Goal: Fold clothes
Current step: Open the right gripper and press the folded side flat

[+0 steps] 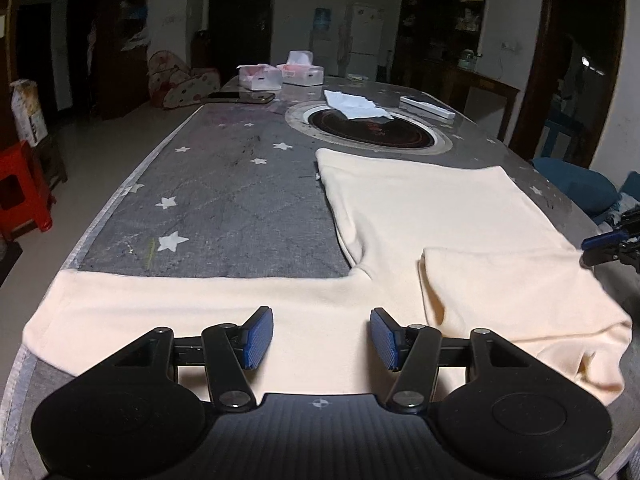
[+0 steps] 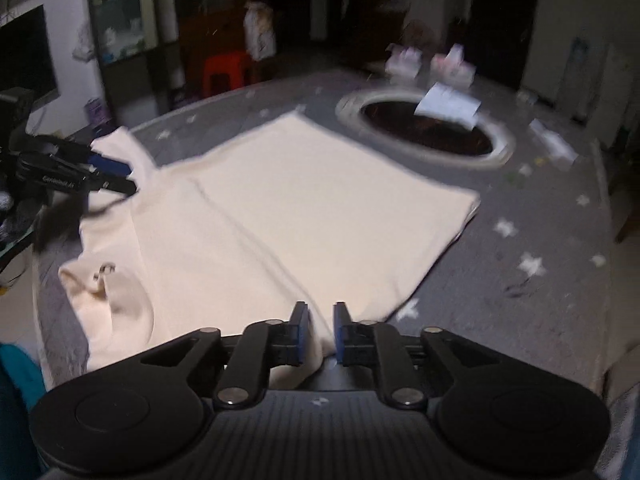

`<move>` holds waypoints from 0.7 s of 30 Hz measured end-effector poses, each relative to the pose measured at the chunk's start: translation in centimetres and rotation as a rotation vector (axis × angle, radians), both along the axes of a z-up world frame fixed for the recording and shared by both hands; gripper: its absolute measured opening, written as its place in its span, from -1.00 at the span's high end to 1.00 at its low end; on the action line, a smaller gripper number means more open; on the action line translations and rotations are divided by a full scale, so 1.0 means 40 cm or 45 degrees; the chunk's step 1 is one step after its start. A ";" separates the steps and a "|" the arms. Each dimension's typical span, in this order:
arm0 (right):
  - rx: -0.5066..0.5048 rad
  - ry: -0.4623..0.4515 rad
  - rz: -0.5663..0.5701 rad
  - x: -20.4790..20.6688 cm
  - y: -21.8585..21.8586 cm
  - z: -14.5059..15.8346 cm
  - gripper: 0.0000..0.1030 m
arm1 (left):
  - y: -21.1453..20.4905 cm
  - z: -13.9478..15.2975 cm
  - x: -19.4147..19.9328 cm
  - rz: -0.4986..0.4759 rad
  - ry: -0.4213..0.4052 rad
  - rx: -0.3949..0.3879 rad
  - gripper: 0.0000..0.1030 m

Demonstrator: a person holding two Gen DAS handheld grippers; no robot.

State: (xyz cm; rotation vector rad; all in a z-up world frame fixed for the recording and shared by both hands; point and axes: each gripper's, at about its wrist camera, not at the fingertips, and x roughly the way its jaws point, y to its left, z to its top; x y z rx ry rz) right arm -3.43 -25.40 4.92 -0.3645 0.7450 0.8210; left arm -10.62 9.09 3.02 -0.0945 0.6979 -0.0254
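Observation:
A cream long-sleeved top (image 1: 420,216) lies flat on the grey star-print table. One sleeve (image 1: 180,304) stretches left along the near edge. The other sleeve (image 1: 512,280) is folded over the body. My left gripper (image 1: 322,338) is open, its blue pads just above the sleeve near the shoulder. It also shows in the right wrist view (image 2: 108,172) at the left. In the right wrist view, my right gripper (image 2: 320,334) has its jaws narrow on a fold of the top (image 2: 304,208) at its near edge. It shows at the right edge of the left wrist view (image 1: 600,246).
A round dark hotplate (image 1: 368,128) is set into the grey star-print table (image 1: 224,196), with a white cloth (image 1: 356,104) on it. Two tissue boxes (image 1: 280,74), a phone (image 1: 240,98) and a white remote (image 1: 428,106) lie beyond. A red stool (image 1: 20,188) stands left.

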 end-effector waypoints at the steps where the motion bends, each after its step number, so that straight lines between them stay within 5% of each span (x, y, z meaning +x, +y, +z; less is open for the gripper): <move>1: 0.014 -0.016 -0.004 -0.012 0.001 0.008 0.70 | -0.006 0.015 -0.003 -0.008 -0.024 -0.012 -0.09; 7: 0.064 0.033 0.053 -0.110 0.027 0.007 0.69 | -0.105 0.055 -0.004 -0.197 -0.116 -0.107 -0.07; 11: 0.080 0.084 0.007 -0.136 0.029 -0.028 0.69 | -0.158 0.019 0.021 -0.270 -0.068 -0.148 0.11; 17: 0.122 0.106 -0.072 -0.147 0.019 -0.045 0.65 | -0.147 -0.015 0.028 -0.233 -0.030 -0.161 0.15; 21: 0.151 0.100 -0.098 -0.151 0.021 -0.045 0.40 | -0.102 0.005 -0.002 -0.147 -0.063 -0.150 0.15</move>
